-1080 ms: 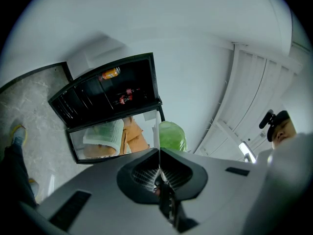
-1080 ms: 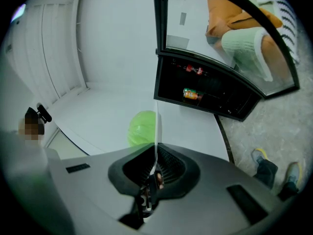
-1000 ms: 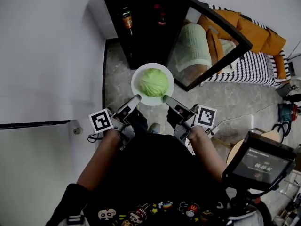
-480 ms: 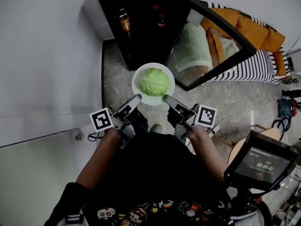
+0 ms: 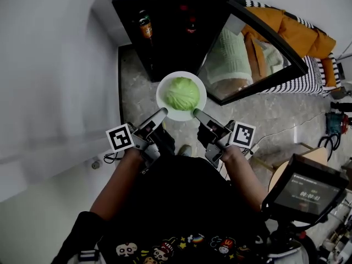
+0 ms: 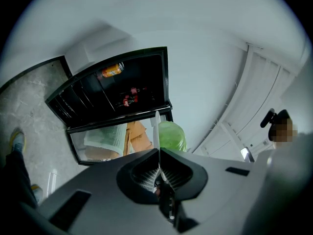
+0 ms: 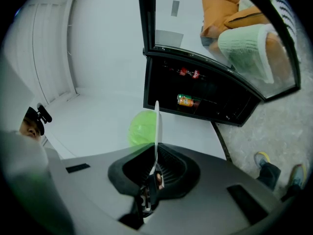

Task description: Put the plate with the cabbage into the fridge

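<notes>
Plate: we hold the plate (image 5: 175,116) with the cabbage (image 5: 182,93) in the air, just in front of the open fridge (image 5: 165,37), not yet inside.
Claws: the left claw (image 5: 161,113) and the right claw (image 5: 196,113) each pinch the plate's near rim, one on each side.
Handling: the plate looks stiff, breakable and smooth-edged. The round cabbage sits loose (it could roll), so we judge the plate must stay level.
Room: a speckled stone floor (image 5: 135,92), a white wall (image 5: 55,65), and the fridge's glass door (image 5: 258,48) swung wide.

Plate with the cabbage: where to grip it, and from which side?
The thin rim of the plate, edge-on from the near side, as the left gripper and right gripper clamp it now. The cabbage fills the middle, leaving only bare rim.
</notes>
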### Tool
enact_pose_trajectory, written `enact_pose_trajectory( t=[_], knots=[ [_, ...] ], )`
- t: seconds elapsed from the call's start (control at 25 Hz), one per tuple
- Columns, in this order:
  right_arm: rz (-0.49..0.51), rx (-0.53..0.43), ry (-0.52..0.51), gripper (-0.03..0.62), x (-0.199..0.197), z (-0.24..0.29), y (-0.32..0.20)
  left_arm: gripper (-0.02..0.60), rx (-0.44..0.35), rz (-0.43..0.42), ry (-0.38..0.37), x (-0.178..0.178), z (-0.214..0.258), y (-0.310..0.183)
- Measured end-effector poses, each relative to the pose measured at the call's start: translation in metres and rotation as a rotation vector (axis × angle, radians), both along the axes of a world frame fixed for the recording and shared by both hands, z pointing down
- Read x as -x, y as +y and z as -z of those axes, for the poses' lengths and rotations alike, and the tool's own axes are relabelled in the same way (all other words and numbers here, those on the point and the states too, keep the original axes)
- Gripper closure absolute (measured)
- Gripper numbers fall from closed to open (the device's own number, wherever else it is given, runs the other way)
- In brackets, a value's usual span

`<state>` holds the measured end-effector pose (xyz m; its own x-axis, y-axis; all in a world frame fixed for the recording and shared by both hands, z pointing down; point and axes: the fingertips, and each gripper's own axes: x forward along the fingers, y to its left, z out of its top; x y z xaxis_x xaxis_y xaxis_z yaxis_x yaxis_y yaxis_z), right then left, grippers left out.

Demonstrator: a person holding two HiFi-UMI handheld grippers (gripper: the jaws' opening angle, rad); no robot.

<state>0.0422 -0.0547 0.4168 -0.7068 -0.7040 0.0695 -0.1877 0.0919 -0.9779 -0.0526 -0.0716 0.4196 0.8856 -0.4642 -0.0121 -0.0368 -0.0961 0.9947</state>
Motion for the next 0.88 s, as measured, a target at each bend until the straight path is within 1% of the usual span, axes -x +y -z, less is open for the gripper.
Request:
enact_pose_trajectory(
  t=[0.48, 0.68, 0.88],
  knots=[
    [-0.027, 0.02, -0.01, 0.574, -0.0014, -0.0018, 0.0039, 0.57, 0.018, -0.022, -0.015, -0.0009, -0.0027, 0.0016],
    [-0.039, 0.04, -0.014, 0.574, -0.0017, -0.0058, 0.0078, 0.569, 0.048, -0.031, -0.011, -0.0025, -0.0074, 0.0049],
    [-0.057, 0.047, -0.022, 0.574, -0.0033, -0.0067, 0.0064, 0.569, 0.043, -0.05, -0.023, -0.0036, -0.0066, 0.0011]
  ],
)
